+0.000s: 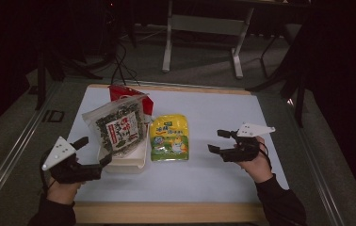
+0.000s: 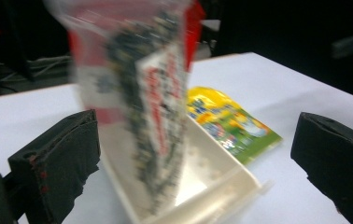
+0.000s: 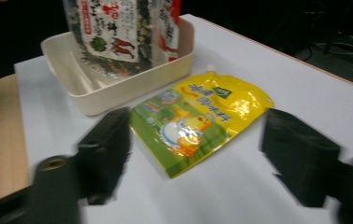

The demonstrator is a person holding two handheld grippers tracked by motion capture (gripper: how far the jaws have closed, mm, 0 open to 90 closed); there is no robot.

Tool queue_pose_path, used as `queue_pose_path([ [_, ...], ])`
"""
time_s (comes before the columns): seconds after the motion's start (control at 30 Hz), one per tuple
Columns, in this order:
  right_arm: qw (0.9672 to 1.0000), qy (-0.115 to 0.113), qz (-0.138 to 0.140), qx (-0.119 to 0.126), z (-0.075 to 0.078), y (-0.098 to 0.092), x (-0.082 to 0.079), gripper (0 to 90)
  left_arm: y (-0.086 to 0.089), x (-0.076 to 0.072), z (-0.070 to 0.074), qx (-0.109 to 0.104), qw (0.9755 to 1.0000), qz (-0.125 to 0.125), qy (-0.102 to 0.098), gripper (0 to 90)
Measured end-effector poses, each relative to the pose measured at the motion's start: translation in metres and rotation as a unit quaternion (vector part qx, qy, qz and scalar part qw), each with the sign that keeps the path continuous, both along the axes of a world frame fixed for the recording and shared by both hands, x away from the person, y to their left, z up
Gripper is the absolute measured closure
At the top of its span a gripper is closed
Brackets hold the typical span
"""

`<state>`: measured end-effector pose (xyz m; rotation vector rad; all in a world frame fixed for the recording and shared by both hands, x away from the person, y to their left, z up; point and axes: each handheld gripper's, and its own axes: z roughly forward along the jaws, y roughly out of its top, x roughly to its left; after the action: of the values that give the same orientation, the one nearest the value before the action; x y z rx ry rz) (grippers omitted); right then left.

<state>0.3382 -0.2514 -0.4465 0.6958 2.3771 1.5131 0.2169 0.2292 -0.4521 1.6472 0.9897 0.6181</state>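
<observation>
Left hand-held gripper [image 1: 93, 155] sat low near the tabletop's [image 1: 223, 179] front-left corner, pointing level at the cream tray [image 1: 124, 162], jaws wide, nothing held. Right hand-held gripper [image 1: 216, 141] was level near the right edge, jaws wide, empty, aimed at the yellow pouch [image 1: 169, 137] lying flat mid-tabletop. Seaweed bag [image 1: 117, 127] stood upright in the tray, red bag [image 1: 122, 92] behind it.

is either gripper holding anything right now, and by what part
Nothing is held. The left gripper has its jaws open beside the white tray; the right gripper has its jaws open, apart from the yellow pouch.
</observation>
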Motion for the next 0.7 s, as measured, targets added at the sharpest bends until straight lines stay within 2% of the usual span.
queue_pose_path([
  [0.07,0.9999,-0.005,-0.010,-0.009,-0.001,0.001,0.002,33.7,-0.009,-0.005,-0.007,0.003,0.9999,-0.014,0.007,2.7],
  [0.13,0.9998,-0.006,-0.011,-0.013,-0.002,0.004,0.004,34.6,-0.017,-0.008,-0.014,-0.002,0.9996,-0.027,0.011,2.7],
  [0.2,0.9998,-0.007,-0.011,-0.017,-0.003,0.007,0.006,36.4,-0.023,-0.010,-0.019,-0.005,0.9993,-0.036,0.006,2.6],
  [0.3,0.9997,-0.006,-0.010,-0.020,-0.005,0.014,0.010,40.3,-0.030,-0.013,-0.025,0.006,0.9990,-0.044,-0.003,2.6],
  [0.37,0.9998,-0.004,-0.010,-0.019,-0.007,0.018,0.014,41.5,-0.034,-0.013,-0.027,0.010,0.9986,-0.051,0.000,2.6],
  [0.63,0.9997,0.007,-0.004,-0.023,-0.019,0.045,0.038,45.3,-0.043,-0.012,-0.040,0.005,0.9971,-0.074,0.018,2.6],
  [0.7,0.9996,0.014,-0.001,-0.026,-0.023,0.053,0.045,50.2,-0.046,-0.013,-0.042,0.009,0.9967,-0.078,0.018,2.6],
])
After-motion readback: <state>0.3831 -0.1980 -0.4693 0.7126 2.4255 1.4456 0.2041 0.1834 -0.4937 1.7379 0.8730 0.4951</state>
